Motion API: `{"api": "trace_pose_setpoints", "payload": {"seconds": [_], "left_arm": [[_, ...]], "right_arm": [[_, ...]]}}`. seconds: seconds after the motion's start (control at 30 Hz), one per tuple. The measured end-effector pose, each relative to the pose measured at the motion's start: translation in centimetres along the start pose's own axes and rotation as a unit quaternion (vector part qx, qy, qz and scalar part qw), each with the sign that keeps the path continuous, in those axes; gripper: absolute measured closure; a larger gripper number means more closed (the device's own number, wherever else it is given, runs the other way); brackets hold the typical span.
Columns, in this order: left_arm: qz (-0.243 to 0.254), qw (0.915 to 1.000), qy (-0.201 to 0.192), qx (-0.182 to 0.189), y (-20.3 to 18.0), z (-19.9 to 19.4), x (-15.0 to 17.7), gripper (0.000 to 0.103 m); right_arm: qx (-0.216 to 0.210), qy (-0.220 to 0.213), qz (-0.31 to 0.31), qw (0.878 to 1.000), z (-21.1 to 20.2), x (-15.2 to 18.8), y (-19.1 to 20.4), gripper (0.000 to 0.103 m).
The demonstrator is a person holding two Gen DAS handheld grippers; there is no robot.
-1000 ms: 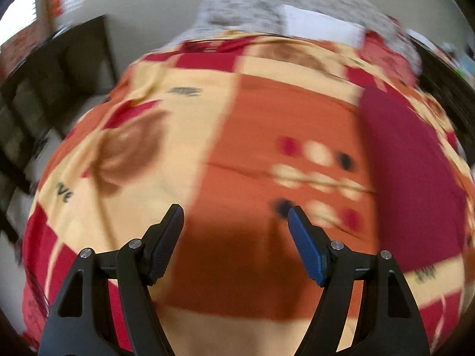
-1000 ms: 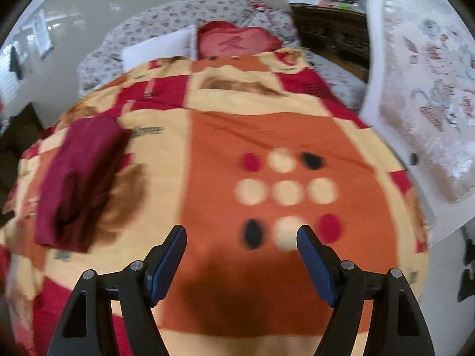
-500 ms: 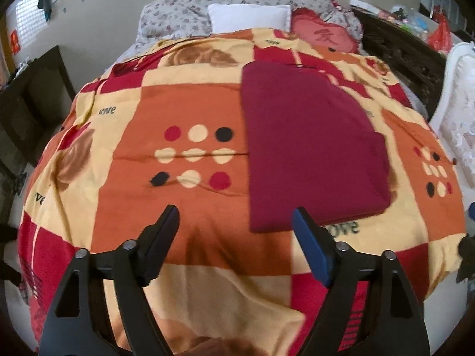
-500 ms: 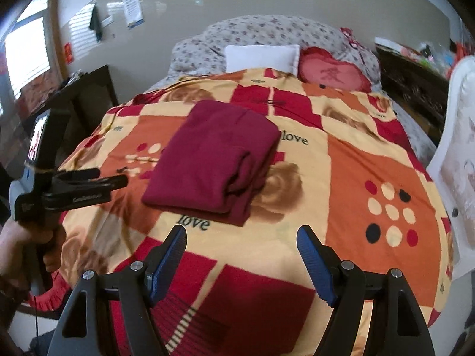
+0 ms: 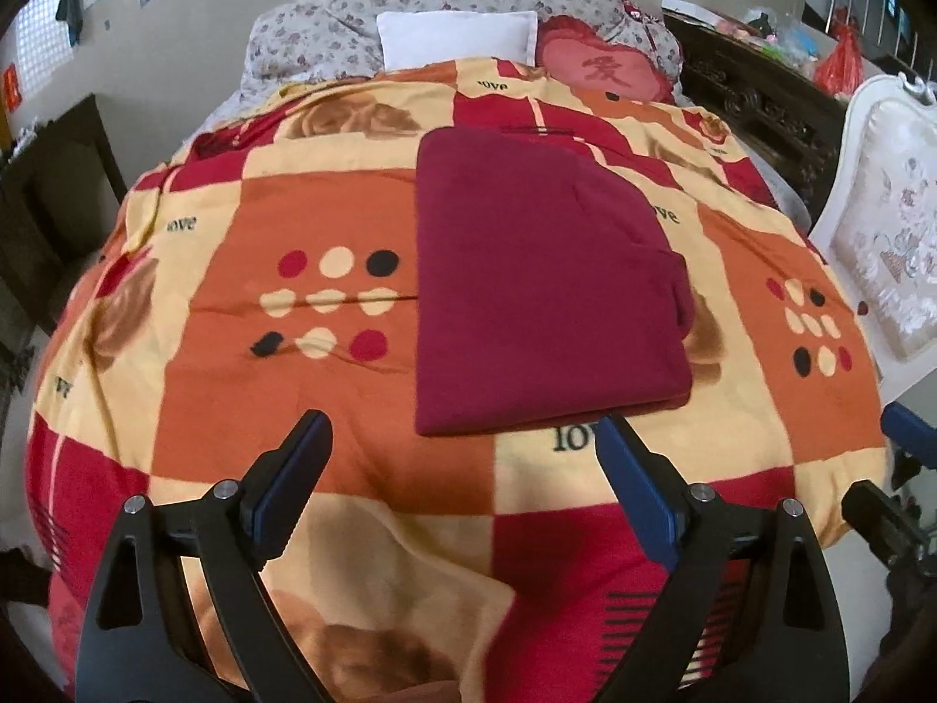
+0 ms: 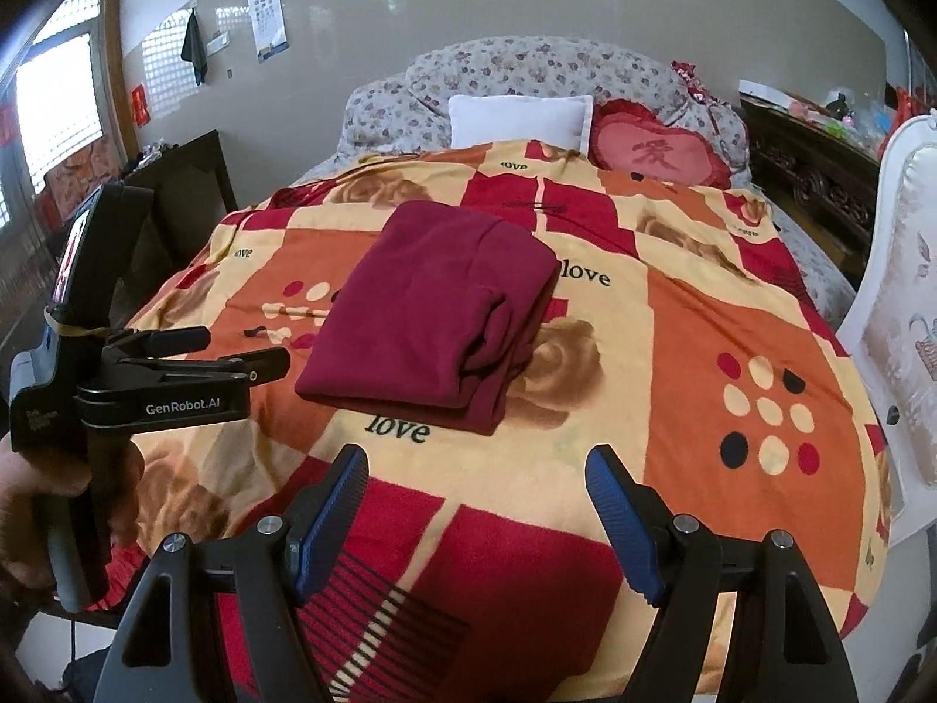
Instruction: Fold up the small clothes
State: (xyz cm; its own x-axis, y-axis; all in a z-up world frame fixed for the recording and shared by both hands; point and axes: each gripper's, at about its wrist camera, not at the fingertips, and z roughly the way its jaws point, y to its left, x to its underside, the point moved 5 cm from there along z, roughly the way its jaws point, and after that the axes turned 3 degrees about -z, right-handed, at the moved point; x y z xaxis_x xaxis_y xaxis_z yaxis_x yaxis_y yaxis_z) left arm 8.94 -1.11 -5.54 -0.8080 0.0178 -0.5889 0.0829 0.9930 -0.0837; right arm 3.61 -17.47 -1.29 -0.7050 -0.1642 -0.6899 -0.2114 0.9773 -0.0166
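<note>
Garment: a dark red folded garment (image 5: 544, 293) lies flat on the checked blanket (image 5: 328, 398) of the bed.
Left gripper (image 5: 462, 439): above the blanket's near edge, jaws opening wide, nothing between them.
Right gripper (image 6: 477, 468): apart from the garment, fingers wide and empty.

folded garment (image 5: 544, 287) on blanket (image 5: 328, 410) (pillows (image 5: 457, 35) behind)
</note>
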Motion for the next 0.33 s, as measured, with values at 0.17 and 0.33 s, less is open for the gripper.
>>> {"api": "trace_pose_setpoints", "payload": {"seconds": [0.17, 0.33], "left_arm": [[-0.001, 0.9994, 0.014, 0.032, -0.9, 0.0, 0.4, 0.012], [-0.011, 0.9985, 0.015, 0.051, -1.2, 0.0, 0.8, 0.012]], "right_arm": [[-0.001, -0.002, -0.001, 1.000, -0.2, -0.1, 0.1, 0.028], [-0.001, -0.002, -0.005, 1.000, -0.1, -0.2, 0.5, 0.028]]}}
